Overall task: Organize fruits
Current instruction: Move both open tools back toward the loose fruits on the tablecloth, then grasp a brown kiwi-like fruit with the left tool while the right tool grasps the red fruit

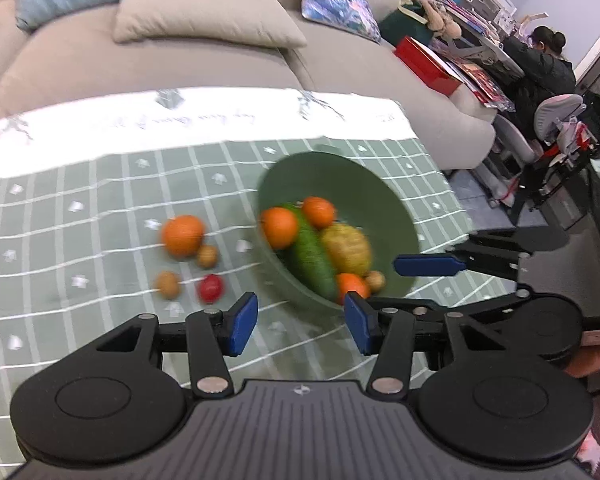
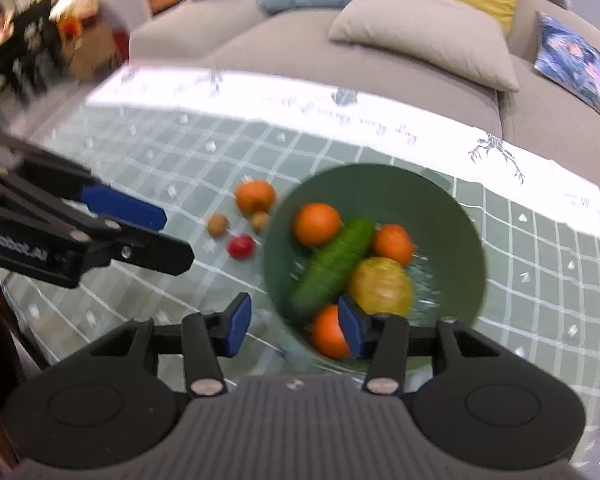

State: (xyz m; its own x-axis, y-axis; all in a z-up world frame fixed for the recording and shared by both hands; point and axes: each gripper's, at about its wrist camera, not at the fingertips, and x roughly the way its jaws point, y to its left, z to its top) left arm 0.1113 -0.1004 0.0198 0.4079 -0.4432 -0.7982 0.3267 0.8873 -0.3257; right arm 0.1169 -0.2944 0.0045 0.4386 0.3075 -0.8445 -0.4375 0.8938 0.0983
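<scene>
A green bowl [image 1: 383,204] [image 2: 455,236] on the checked cloth holds three oranges, a green cucumber [image 1: 311,256] [image 2: 331,268] and a yellow fruit [image 1: 347,248] [image 2: 381,284]. Left of the bowl on the cloth lie an orange [image 1: 182,235] [image 2: 255,196], two small brown fruits [image 1: 168,284] [image 1: 207,256] and a small red fruit [image 1: 210,288] [image 2: 240,246]. My left gripper [image 1: 300,322] is open and empty, above the bowl's near-left edge. My right gripper [image 2: 294,326] is open and empty, over the bowl's near rim. Each also shows in the other's view, the right [image 1: 427,266] and the left [image 2: 124,208].
The table [image 1: 100,320] wears a green checked cloth with a white far border. A beige sofa [image 1: 140,64] with cushions runs behind it. A red box [image 1: 423,64] lies on the sofa's right end. A person [image 1: 539,68] sits at a desk far right.
</scene>
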